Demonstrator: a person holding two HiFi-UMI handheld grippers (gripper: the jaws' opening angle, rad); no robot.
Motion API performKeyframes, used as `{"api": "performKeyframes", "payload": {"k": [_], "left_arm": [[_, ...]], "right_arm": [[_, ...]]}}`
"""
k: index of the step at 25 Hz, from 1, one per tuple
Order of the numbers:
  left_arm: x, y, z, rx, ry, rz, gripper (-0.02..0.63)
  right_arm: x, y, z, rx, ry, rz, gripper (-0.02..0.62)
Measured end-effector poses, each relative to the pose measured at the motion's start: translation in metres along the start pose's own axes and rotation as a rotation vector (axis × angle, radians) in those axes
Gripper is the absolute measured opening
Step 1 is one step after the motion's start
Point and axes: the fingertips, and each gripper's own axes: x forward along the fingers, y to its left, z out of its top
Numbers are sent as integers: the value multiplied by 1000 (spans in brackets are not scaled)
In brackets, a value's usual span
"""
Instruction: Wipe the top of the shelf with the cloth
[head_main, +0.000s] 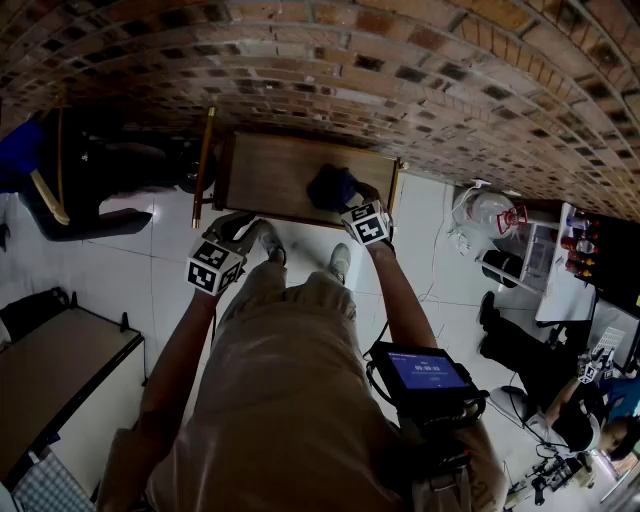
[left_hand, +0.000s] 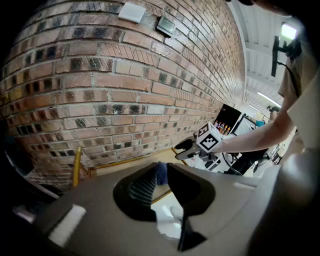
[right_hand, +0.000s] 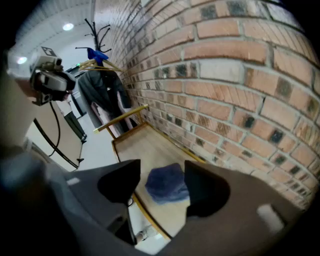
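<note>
A dark blue cloth (head_main: 332, 187) lies crumpled on the wooden shelf top (head_main: 270, 170), near its right front corner. My right gripper (head_main: 352, 202) hovers just over the cloth's near side. In the right gripper view its jaws (right_hand: 162, 165) stand wide open, and the cloth (right_hand: 167, 186) rests on the shelf top (right_hand: 145, 145) beyond them, untouched. My left gripper (head_main: 238, 226) hangs at the shelf's front left, off the edge, with nothing in it. In the left gripper view a gap shows between its jaws (left_hand: 162, 165), with the cloth (left_hand: 162, 173) far off through it.
A brick wall (head_main: 330, 80) backs the shelf, whose top has a brass rim (head_main: 204, 165). Dark clothes on a rack (head_main: 90, 170) stand to the left. A brown table (head_main: 55, 370) is at lower left. A white bag (head_main: 480, 212) and a cart with bottles (head_main: 580, 245) are at right.
</note>
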Motion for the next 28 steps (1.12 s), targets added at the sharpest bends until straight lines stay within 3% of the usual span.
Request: {"api": "performKeyframes", "payload": {"k": [4,9,12,14,16,17,18,21,24,28], "left_arm": [[1,21,-5,27,36,-33,44],[-1,40,-17,39,66,-59,44],[-7,49,-22,51,78,-65,44],[-11,56,-27,51,83,-64,44],[-15,65,-33,44,85,-63,44],[-17,69,-35,41,86,-63,44],[-19,73,-37,38,85,-63,44],[-21,79,-41,21,77,-72,44],[-23,83,-41,5,61,-80,44],[-28,92,-42,-17,46,-81,43]], "right_arm": [[71,-21,-33,50,104,-59,268],[135,-35,-75,23,245,-105,268],[158,-42,-102,18,322,-138,316],[168,-45,-115,55,346,-147,330],[172,-49,-127,159,352,-155,324],[172,-49,-134,214,363,-158,295],[174,-49,-137,250,363,-152,115],[171,-44,-108,274,286,-143,83],[168,-20,-49,248,164,-108,80],[184,29,35,168,90,-28,80]]}}
